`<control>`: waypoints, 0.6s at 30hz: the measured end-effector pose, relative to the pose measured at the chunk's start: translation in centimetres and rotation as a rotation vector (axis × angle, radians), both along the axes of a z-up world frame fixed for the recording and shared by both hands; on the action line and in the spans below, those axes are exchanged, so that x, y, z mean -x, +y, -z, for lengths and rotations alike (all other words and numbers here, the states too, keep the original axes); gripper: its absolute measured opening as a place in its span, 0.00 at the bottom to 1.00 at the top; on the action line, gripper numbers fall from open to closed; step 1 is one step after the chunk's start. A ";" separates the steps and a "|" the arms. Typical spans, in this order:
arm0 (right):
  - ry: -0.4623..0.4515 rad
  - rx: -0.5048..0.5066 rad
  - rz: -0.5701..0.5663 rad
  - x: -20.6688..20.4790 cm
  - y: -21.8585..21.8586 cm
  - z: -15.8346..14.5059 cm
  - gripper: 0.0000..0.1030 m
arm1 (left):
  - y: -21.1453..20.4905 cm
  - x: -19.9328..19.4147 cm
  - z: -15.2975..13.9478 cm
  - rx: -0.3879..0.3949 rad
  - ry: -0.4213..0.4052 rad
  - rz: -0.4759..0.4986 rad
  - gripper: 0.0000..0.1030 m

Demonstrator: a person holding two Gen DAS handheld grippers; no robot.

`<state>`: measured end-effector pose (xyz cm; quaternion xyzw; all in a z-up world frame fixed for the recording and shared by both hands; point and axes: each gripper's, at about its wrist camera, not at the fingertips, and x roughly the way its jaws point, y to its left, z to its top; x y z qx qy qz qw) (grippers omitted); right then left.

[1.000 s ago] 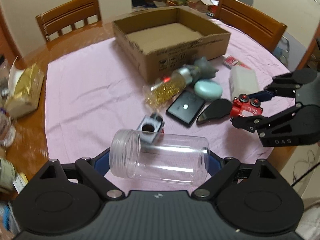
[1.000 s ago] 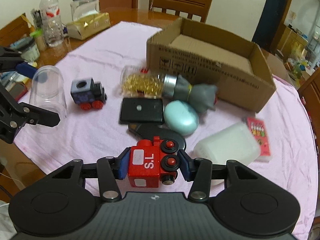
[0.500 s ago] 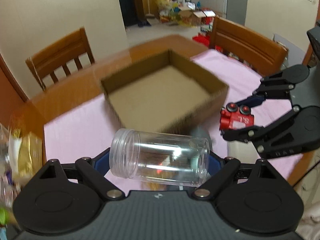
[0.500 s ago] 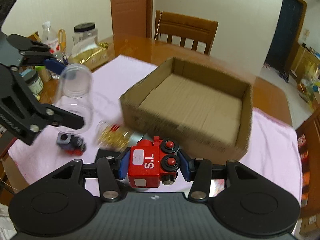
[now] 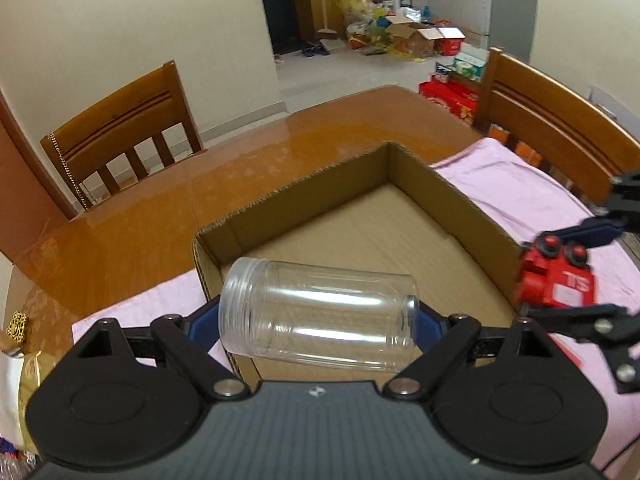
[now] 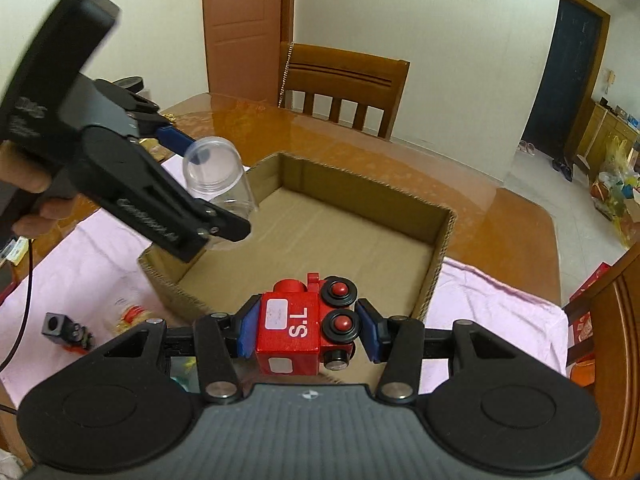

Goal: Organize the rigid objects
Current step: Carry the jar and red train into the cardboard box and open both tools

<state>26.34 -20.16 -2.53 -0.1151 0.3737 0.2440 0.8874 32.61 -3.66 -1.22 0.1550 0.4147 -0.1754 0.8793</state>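
We log clear colourless jar (image 5: 318, 316), red toy train (image 6: 306, 324) with white "S.L" lettering and black wheels, plain brown cardboard box (image 5: 404, 236), pink cloth (image 5: 532, 196), black grippers with blue pads (image 6: 370, 330), glossy orange-brown table (image 5: 200, 196).

The cardboard box (image 6: 304, 236) sits on a cloth (image 6: 496, 300) on the table (image 5: 168, 208), with a chair (image 6: 340, 84) beyond it at twelve o'clock. The jar (image 5: 320, 316) hangs over the box's nine o'clock rim, and the toy train (image 6: 308, 324) hangs over its six o'clock rim. A second toy engine (image 6: 66, 330) lies on the cloth outside the box at eight o'clock.
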 end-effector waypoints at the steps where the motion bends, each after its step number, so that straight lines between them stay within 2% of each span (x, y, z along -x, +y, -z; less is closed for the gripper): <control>1: -0.004 0.003 0.002 -0.4 -0.1 0.0 0.53 | -0.1 -0.7 0.2 0.000 0.005 -0.008 0.88; 4: -0.012 0.007 0.006 -1.5 -0.6 -0.1 0.53 | -0.1 -2.6 0.6 0.008 -0.012 -0.050 0.89; 6: -0.015 0.009 0.010 -2.1 -0.8 -0.2 0.53 | 0.1 -3.5 0.8 0.021 -0.041 -0.121 0.92; 9: -0.016 0.003 0.014 -2.7 -1.1 -0.3 0.53 | 0.7 -4.3 1.1 0.035 -0.022 -0.182 0.95; 15: -0.015 0.003 0.020 -3.9 -1.5 -0.1 0.53 | 1.4 -2.3 0.2 0.011 -0.033 -0.182 0.95; 18: -0.009 0.000 0.019 -4.8 -1.5 0.0 0.53 | 2.1 -0.5 -0.7 0.027 -0.033 -0.191 0.95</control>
